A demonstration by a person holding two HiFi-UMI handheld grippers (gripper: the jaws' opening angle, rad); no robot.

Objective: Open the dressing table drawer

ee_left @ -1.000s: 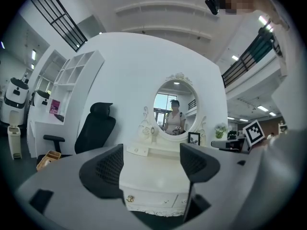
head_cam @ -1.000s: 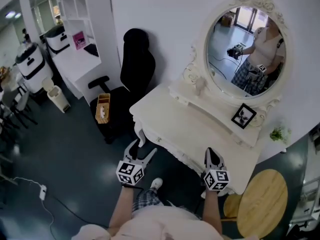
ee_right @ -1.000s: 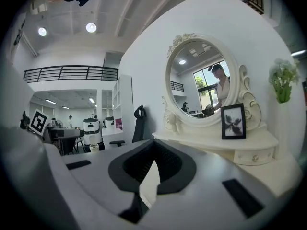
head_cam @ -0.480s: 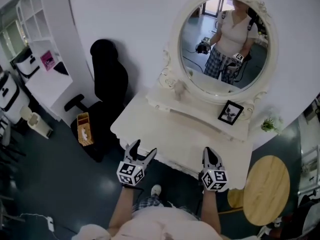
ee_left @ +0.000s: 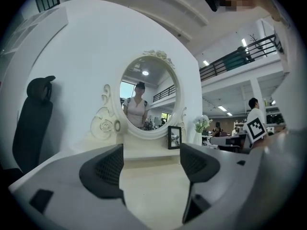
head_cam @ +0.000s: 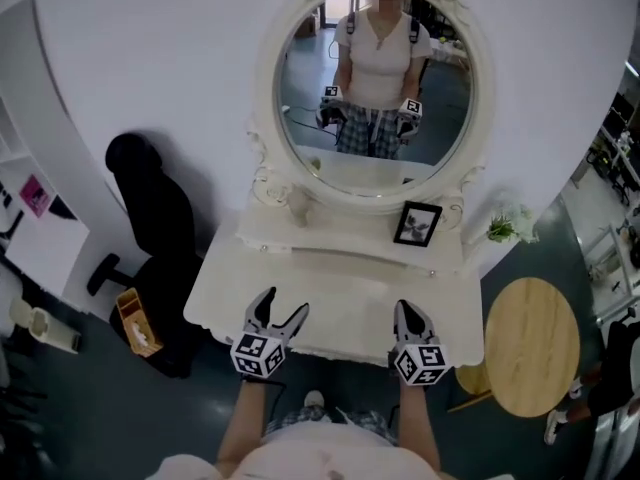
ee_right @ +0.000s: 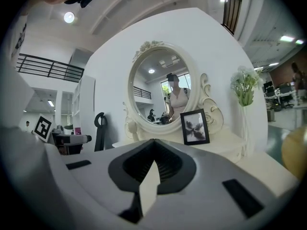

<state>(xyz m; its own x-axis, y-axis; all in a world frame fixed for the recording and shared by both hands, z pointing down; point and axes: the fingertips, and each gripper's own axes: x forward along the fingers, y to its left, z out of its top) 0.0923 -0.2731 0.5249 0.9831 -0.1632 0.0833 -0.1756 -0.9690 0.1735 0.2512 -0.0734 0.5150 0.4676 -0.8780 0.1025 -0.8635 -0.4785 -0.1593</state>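
Head view places both grippers at the front edge of the dressing table (head_cam: 340,290), with the left gripper (head_cam: 280,308) toward its left end and the right gripper (head_cam: 408,313) toward its right end, well apart.

In the left gripper view the jaws are released: they stand apart with only the bare worktop (ee_left: 153,193) between them. In the right gripper view the jaws are clenched, meeting tip to tip on nothing.

Both gripper views look across the dressing table toward the mirror (head_cam: 375,78) and the picture frame (head_cam: 417,224), so we place the jaws above its top surface.

No view shows the drawer. We judge that it sits in the dressing table's front face, below the jaws and between the two grippers. Its long axis would then run left to right along that edge. Neither gripper is clearly nearer.

We judge that the coming move calls for dropping below the front edge. The left gripper, already released, is the readier one.
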